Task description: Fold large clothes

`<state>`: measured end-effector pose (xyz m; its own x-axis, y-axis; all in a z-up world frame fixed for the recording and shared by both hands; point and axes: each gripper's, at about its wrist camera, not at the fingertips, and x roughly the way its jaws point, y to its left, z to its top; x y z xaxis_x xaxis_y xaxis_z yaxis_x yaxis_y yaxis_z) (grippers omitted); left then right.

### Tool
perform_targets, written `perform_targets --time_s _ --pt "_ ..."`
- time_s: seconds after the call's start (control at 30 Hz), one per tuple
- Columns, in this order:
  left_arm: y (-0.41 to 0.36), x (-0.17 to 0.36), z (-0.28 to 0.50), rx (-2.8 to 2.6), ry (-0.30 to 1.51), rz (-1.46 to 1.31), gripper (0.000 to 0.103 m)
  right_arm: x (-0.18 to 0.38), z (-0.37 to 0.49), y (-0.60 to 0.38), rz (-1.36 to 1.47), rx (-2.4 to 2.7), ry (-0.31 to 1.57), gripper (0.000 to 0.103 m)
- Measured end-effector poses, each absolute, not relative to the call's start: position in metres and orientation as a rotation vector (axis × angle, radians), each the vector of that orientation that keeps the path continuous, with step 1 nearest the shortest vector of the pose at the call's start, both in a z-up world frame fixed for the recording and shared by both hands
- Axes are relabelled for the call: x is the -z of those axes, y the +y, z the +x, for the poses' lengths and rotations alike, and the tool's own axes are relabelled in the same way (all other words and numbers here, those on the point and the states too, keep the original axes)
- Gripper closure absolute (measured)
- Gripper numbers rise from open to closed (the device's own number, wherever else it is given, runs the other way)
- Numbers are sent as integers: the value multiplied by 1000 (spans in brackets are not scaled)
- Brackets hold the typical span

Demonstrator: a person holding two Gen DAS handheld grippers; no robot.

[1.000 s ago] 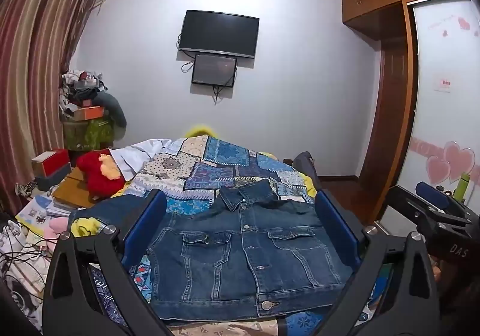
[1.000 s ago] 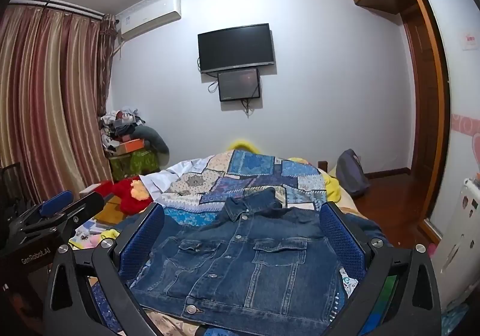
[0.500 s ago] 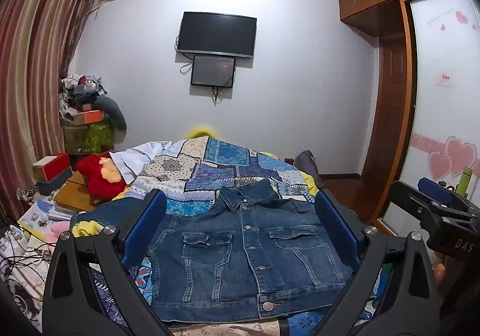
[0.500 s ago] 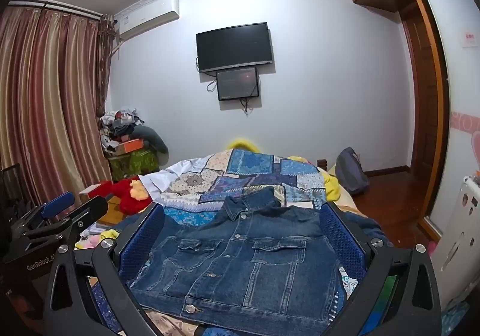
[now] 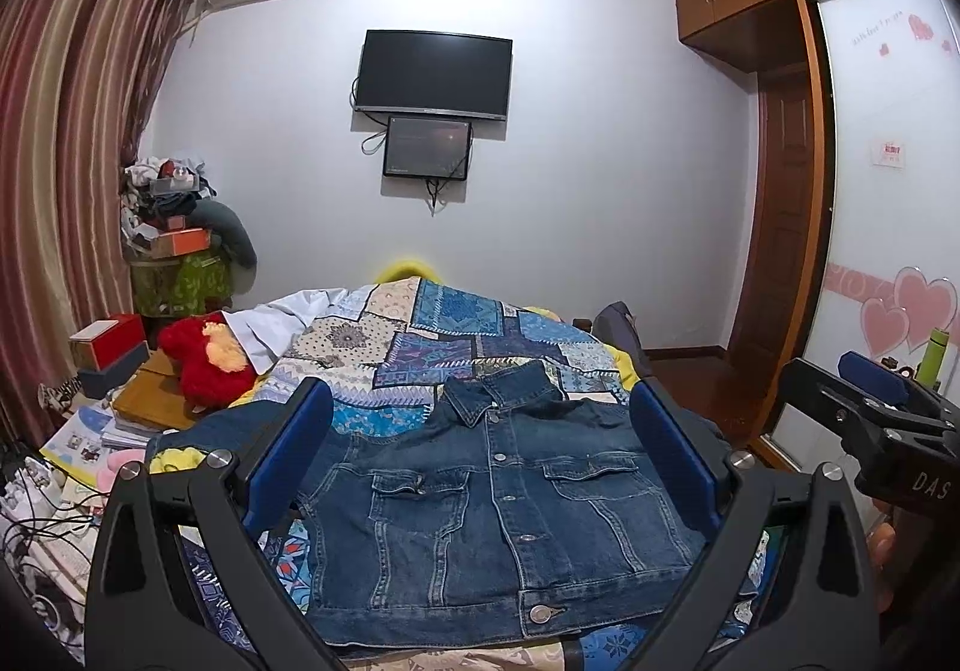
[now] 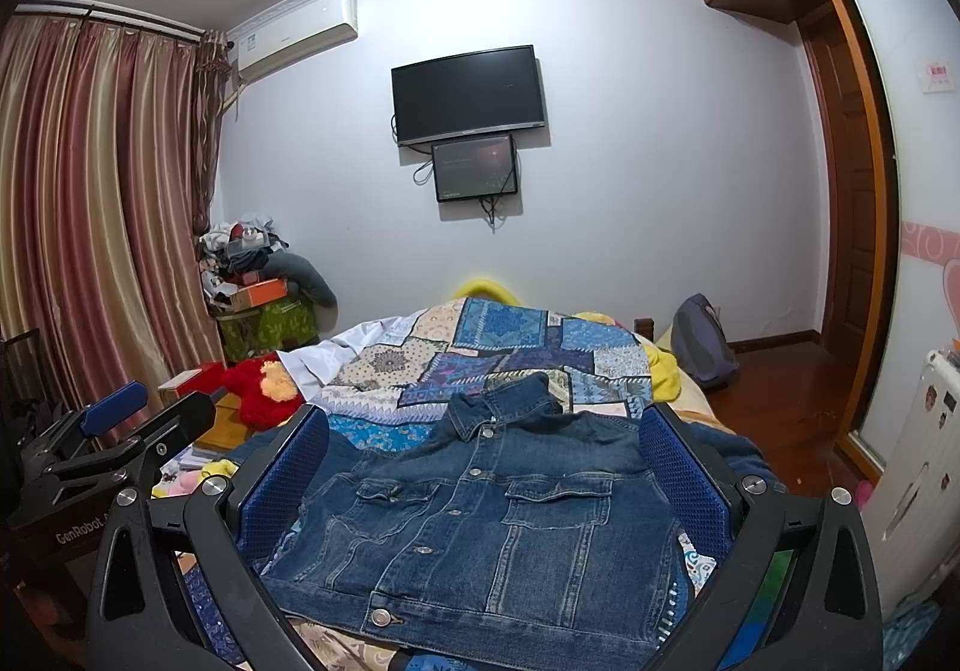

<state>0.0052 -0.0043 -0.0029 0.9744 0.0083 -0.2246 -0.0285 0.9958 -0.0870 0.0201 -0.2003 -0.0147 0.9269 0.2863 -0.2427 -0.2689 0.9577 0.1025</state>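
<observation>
A dark blue denim jacket point(image 5: 498, 515) point(image 6: 486, 521) lies flat and buttoned on the bed, collar toward the far wall, hem nearest me. Its sleeves are tucked out of sight at the sides. My left gripper point(image 5: 480, 449) is open, held above the near part of the jacket with nothing between its blue pads. My right gripper point(image 6: 483, 458) is open too and empty, also over the jacket. At the right edge of the left wrist view the right gripper point(image 5: 870, 419) shows. The left gripper point(image 6: 108, 449) appears at the left edge of the right wrist view.
A patchwork quilt point(image 5: 444, 347) covers the bed beyond the jacket. A red plush toy point(image 5: 204, 359), boxes and books crowd the left side. A piled-up stand point(image 6: 258, 281) sits by the curtains. A backpack point(image 6: 702, 341) and wooden floor lie to the right, near the wardrobe point(image 5: 780, 227).
Both grippers have tilted slightly upward, so the jacket sits a little lower in view. The jacket has not moved and both stay open.
</observation>
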Motion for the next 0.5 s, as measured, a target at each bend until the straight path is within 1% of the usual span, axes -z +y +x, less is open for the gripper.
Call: perform_targets --time_s 0.5 --pt "-2 -1 7 -23 221 -86 3 14 20 -200 69 -285 258 0"
